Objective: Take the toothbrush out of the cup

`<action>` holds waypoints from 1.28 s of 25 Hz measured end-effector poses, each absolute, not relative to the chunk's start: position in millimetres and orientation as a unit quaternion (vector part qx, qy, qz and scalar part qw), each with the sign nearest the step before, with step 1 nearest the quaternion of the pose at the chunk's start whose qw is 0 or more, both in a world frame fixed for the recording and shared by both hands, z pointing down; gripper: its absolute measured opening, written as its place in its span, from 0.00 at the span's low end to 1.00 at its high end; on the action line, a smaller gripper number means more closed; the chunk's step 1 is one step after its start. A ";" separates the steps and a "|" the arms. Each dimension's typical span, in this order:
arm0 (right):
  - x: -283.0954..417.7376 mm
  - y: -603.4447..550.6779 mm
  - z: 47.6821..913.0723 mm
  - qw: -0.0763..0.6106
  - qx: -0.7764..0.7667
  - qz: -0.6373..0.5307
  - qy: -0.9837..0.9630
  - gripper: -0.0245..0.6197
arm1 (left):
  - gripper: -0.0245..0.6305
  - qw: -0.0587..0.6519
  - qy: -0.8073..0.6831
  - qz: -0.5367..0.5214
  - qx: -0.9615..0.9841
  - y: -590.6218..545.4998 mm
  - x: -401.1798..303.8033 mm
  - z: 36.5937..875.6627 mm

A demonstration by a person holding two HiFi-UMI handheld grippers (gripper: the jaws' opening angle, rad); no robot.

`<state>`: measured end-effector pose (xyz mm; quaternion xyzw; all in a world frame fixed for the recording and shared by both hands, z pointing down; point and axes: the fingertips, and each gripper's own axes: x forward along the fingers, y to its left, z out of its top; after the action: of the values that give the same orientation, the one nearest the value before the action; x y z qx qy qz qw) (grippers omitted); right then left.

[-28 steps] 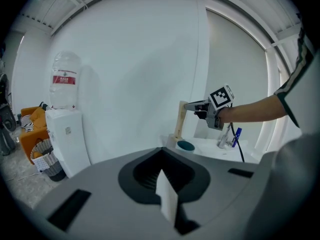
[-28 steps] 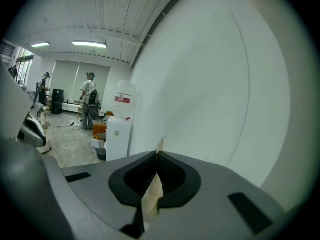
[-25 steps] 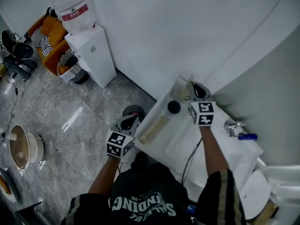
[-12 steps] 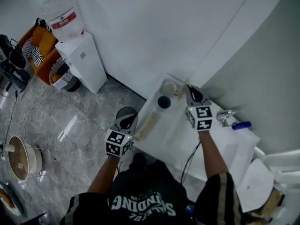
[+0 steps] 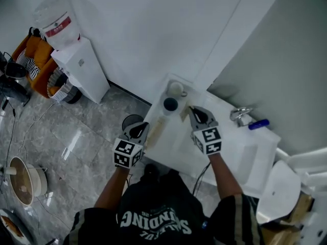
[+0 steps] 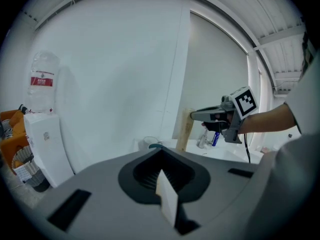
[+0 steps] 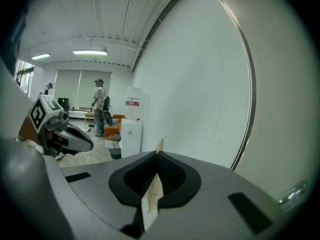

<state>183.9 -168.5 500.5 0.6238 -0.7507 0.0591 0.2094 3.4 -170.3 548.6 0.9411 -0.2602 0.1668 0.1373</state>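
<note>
Two grippers were in view. The right gripper (image 5: 193, 109) was clamped shut on one flat beige toothbrush (image 6: 185, 130), held clear above the white tabletop (image 5: 232, 149) and near two cups: one white round cup (image 5: 176, 89) and one dark-topped cup (image 5: 170, 104). The left gripper (image 5: 138, 130) was closed and empty, off the tabletop's edge. The red label (image 5: 57, 24) on one clear water bottle (image 5: 51, 9) was too small to read.

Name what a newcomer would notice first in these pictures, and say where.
The right gripper is shut on a tan toothbrush, over the white counter and clear of the white cup near the wall. The left gripper, shut and empty, hangs off the counter's left edge above the tiled floor. A water dispenser stands against the wall, far left.
</note>
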 end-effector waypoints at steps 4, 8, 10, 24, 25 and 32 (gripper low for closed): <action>155.7 -148.1 509.3 0.173 0.591 0.097 -0.782 0.04 | 0.04 0.138 -0.255 0.169 0.942 -168.1 6.4 549.6; 130.0 -134.3 519.6 0.143 0.556 0.137 -0.807 0.04 | 0.04 0.139 -0.254 0.169 0.942 -168.6 8.1 550.2; 119.4 -128.0 525.1 0.120 0.535 0.166 -0.820 0.03 | 0.04 0.141 -0.254 0.170 0.942 -168.4 7.4 551.1; 90.9 -103.2 599.1 -0.008 0.378 0.421 -0.825 0.03 | 0.04 0.155 -0.267 0.182 0.933 -174.5 -4.2 567.4; 92.9 -104.0 606.7 -0.005 0.379 0.425 -0.822 0.03 | 0.04 0.156 -0.269 0.183 0.933 -175.6 -5.7 567.9; 105.0 -118.7 655.6 0.092 0.409 0.420 -0.805 0.03 | 0.04 0.163 -0.286 0.191 0.925 -182.9 -18.9 574.0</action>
<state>105.0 -118.7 655.6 0.4093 -0.8046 0.4204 0.0915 -18.9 -182.9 574.0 0.9248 -0.2864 0.1908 0.1625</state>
